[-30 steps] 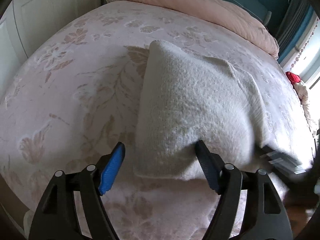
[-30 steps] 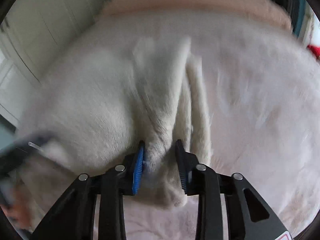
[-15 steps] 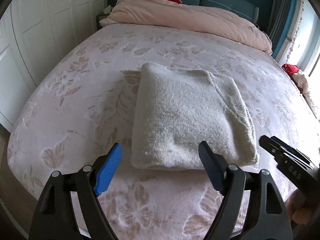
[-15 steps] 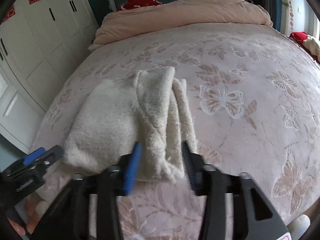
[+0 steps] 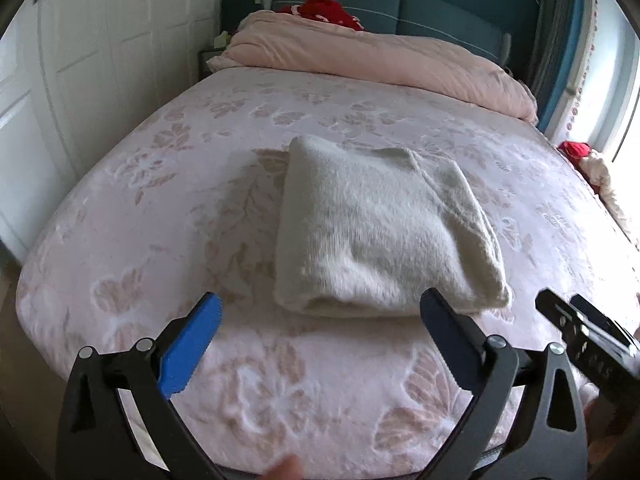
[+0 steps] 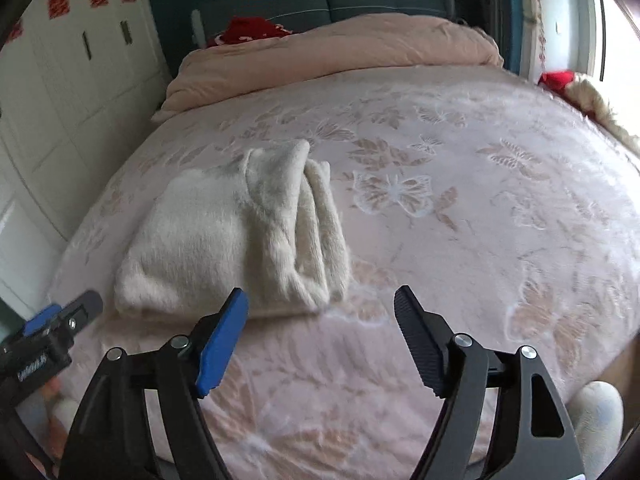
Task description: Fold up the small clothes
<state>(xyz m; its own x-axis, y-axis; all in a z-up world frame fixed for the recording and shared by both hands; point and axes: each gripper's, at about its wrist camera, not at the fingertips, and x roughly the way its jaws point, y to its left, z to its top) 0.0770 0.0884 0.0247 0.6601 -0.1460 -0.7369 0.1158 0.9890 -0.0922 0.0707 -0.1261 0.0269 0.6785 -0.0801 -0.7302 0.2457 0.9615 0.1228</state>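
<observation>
Both the left tongs (image 5: 318,334) and right tongs (image 6: 320,324) gape, released, just short of the folded fluffy cream knitted garment (image 5: 380,232), apparently finished, lying on the pink floral bed (image 5: 160,208).

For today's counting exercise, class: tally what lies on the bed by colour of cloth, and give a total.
White folded garment: 1
Pink quilt: 1
Red cloth at the headboard: 1
Red cloth at the window-side edge: 1
Total: 4
</observation>
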